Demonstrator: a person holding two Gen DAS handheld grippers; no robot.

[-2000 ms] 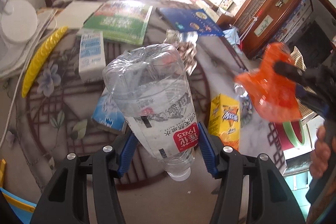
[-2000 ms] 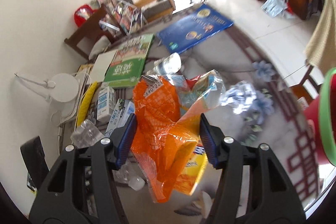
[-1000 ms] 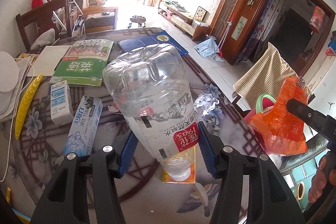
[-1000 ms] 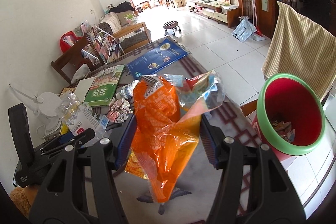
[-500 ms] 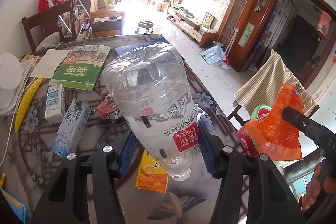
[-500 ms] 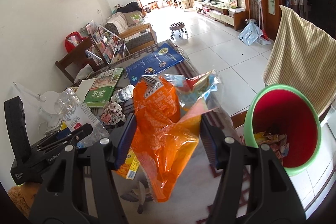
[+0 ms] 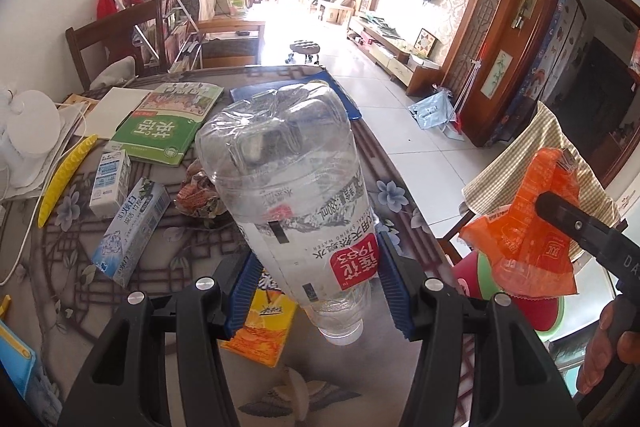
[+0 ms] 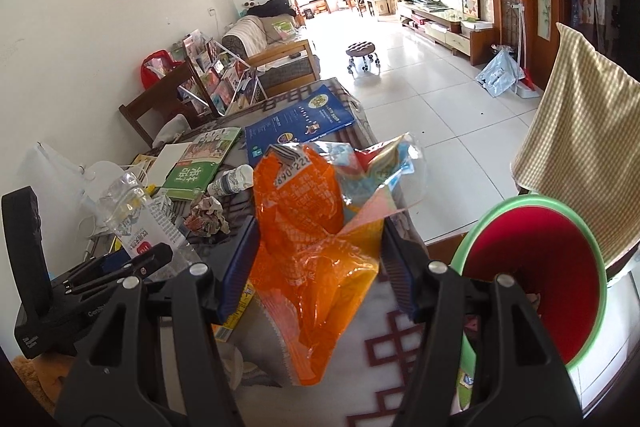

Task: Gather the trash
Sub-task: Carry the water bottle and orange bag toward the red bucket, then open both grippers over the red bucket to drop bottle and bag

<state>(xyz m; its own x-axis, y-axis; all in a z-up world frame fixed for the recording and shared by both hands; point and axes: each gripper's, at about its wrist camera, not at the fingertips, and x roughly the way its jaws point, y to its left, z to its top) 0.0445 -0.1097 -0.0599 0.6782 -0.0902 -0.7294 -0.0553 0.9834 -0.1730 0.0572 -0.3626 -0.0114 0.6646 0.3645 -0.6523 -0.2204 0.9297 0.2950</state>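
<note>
My left gripper (image 7: 316,291) is shut on a clear plastic water bottle (image 7: 292,195) with a red label, held cap-down above the table; it also shows in the right wrist view (image 8: 136,223). My right gripper (image 8: 320,267) is shut on an orange snack wrapper (image 8: 312,251), held above the table's right edge; the wrapper also shows in the left wrist view (image 7: 528,231). The red bin with a green rim (image 8: 596,291) stands on the floor just right of the wrapper, partly seen in the left wrist view (image 7: 556,311).
On the patterned table (image 7: 60,255) lie a yellow juice carton (image 7: 260,331), a toothpaste box (image 7: 132,231), a small milk carton (image 7: 110,183), crumpled wrappers (image 8: 208,217), another bottle (image 8: 232,181), a green book (image 7: 168,127) and a blue book (image 8: 300,123). A checked cloth (image 8: 576,131) hangs over a chair behind the bin.
Both grippers have lifted and swung right from over the table toward the bin, each still holding its item. The bin now sits closer beside the wrapper.
</note>
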